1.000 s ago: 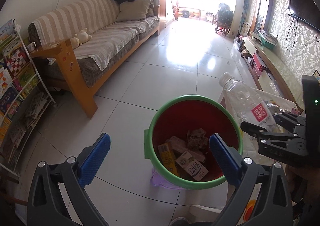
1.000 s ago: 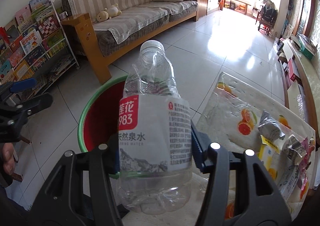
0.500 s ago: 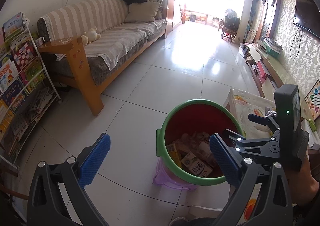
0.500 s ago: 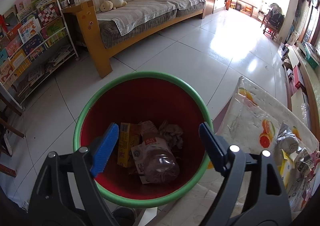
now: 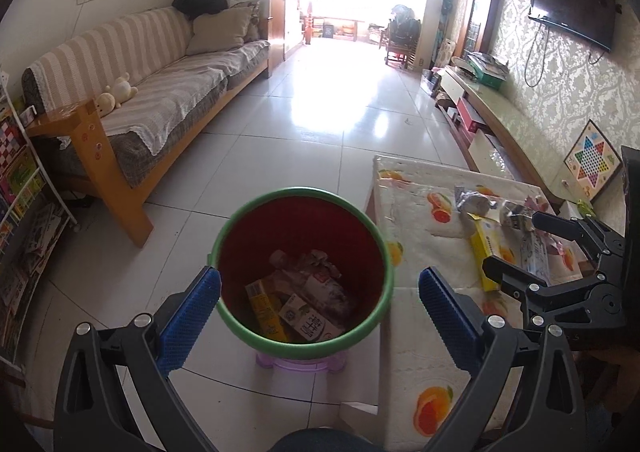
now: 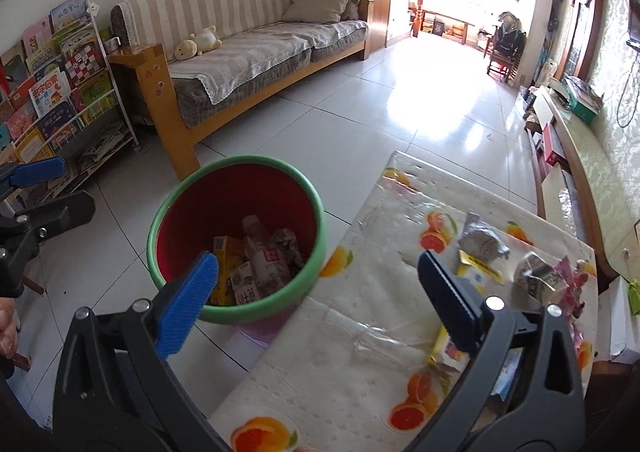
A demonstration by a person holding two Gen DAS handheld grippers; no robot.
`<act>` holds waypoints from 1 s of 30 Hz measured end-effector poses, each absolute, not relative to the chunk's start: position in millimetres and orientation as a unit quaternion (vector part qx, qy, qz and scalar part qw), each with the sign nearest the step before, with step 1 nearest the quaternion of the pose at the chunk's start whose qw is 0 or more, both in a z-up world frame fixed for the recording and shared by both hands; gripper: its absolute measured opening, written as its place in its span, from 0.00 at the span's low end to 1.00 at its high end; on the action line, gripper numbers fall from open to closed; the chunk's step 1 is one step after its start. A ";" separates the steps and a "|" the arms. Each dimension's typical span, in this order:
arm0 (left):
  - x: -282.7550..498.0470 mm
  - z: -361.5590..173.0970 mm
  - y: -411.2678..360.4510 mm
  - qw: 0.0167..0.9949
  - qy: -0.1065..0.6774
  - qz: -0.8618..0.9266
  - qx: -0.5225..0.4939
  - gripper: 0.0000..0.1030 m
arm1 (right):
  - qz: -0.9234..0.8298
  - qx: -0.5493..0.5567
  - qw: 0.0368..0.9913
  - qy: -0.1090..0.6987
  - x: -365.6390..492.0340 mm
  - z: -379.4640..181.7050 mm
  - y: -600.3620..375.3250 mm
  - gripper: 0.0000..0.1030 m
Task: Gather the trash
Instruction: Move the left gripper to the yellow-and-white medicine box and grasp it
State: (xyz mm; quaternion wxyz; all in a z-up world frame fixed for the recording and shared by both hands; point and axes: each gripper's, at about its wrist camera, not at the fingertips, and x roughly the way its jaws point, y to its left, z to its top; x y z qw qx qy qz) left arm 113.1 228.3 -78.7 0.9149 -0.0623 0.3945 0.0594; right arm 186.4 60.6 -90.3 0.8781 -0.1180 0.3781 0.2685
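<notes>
A red bin with a green rim (image 5: 256, 328) (image 6: 316, 211) stands on a purple stool on the floor, left of a low table (image 5: 404, 336) (image 6: 360, 324). In it lie a clear plastic bottle (image 5: 320, 288) (image 6: 266, 258), cartons and crumpled paper. My left gripper (image 5: 320, 304) is open and empty above the bin. My right gripper (image 6: 320, 292) is open and empty above the table's left edge; it also shows in the left wrist view (image 5: 514, 244). On the table lie a yellow box (image 5: 484, 248) (image 6: 478, 274), crumpled foil wrappers (image 5: 472, 201) (image 6: 482, 242) and pink wrappers (image 6: 572, 280).
A striped sofa (image 5: 168, 91) (image 6: 248, 51) stands at the left, with a book rack (image 6: 52, 91) nearer me. A TV bench (image 5: 492, 115) runs along the right wall. Tiled floor (image 5: 320, 119) stretches towards a bright doorway.
My right gripper opened over the bin and dropped the bottle in, then moved right towards the table. The left gripper has shifted so that the table shows.
</notes>
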 end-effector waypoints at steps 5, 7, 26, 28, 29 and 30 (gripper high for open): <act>123.7 -82.0 174.1 0.914 0.401 0.023 -0.057 0.92 | 0.233 -0.109 0.888 0.382 172.9 -90.7 -5.5 0.95; 128.2 -83.0 152.5 0.915 0.401 0.014 -0.049 0.92 | 0.222 -0.104 0.888 0.389 171.5 -91.3 -27.2 0.95; 205.1 -129.3 21.4 0.894 0.446 -0.027 -0.037 0.92 | 0.089 -0.035 0.918 0.384 171.2 -78.1 -241.0 0.95; 218.4 -142.7 14.4 0.886 0.461 -0.027 -0.032 0.92 | 0.082 -0.031 0.920 0.383 171.8 -76.2 -252.2 0.95; 225.2 -148.4 12.4 0.883 0.467 -0.026 -0.030 0.92 | 0.078 -0.031 0.920 0.383 172.0 -76.5 -255.3 0.95; 231.7 -154.3 10.8 0.881 0.472 -0.026 -0.029 0.92 | 0.076 -0.030 0.919 0.385 172.5 -76.3 -258.4 0.95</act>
